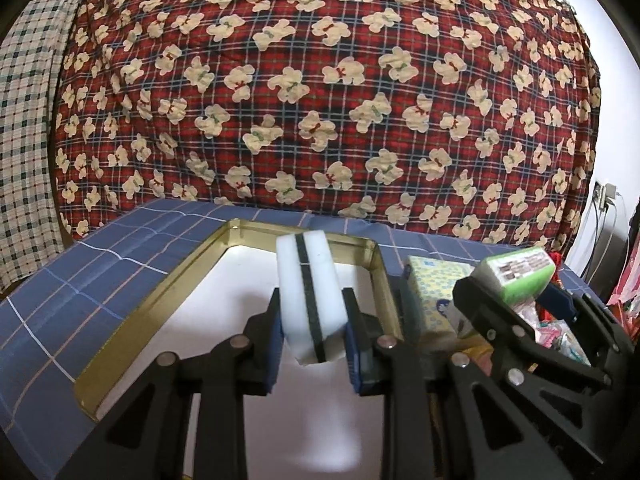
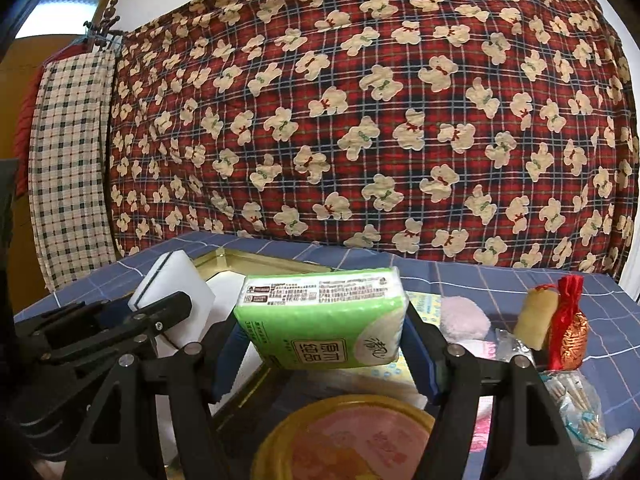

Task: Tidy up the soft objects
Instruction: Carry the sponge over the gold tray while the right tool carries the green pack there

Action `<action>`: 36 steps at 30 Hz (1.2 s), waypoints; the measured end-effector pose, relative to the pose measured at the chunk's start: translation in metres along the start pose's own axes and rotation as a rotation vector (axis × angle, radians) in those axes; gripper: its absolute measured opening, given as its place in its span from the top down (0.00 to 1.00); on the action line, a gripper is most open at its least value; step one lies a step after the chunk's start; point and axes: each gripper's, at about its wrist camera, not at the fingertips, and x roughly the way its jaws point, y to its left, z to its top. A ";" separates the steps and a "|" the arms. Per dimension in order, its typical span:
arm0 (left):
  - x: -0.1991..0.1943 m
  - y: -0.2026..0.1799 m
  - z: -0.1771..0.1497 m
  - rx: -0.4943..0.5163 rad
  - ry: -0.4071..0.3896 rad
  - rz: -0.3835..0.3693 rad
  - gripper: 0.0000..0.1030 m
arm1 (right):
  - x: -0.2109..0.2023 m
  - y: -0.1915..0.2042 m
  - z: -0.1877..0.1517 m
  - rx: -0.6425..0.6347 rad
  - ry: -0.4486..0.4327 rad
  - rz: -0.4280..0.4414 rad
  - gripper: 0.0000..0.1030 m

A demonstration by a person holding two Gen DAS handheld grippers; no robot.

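My left gripper (image 1: 311, 334) is shut on a white sponge with a dark middle layer (image 1: 308, 280), held upright over the gold-rimmed tin tray (image 1: 160, 296). The same sponge (image 2: 172, 284) shows at the left of the right wrist view. My right gripper (image 2: 326, 350) is shut on a green tissue pack (image 2: 320, 316), held tilted above the tray's right edge. That pack (image 1: 516, 276) and the right gripper (image 1: 520, 312) appear at the right of the left wrist view.
A yellow tissue pack (image 1: 432, 292) stands by the tray's right wall. On the blue checked cloth (image 2: 500, 280) lie a pink puff (image 2: 466, 316), a red and gold pouch (image 2: 568, 332), a cream roll (image 2: 534, 320) and a round yellow lid (image 2: 344, 440). A red bear-print blanket (image 1: 320, 100) hangs behind.
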 end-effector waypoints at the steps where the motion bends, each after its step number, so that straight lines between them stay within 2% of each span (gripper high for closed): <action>1: 0.001 0.002 0.000 0.004 0.004 0.007 0.76 | 0.002 0.003 0.000 -0.003 0.007 -0.001 0.31; 13: 0.012 0.028 0.007 -0.001 0.084 0.025 0.76 | 0.018 0.019 0.002 -0.019 0.080 -0.023 0.31; 23: 0.025 0.044 0.014 -0.013 0.147 0.011 0.76 | 0.022 0.034 0.015 -0.045 0.112 0.001 0.31; 36: 0.045 0.055 0.030 0.018 0.244 0.006 0.76 | 0.067 0.052 0.040 -0.114 0.283 0.016 0.31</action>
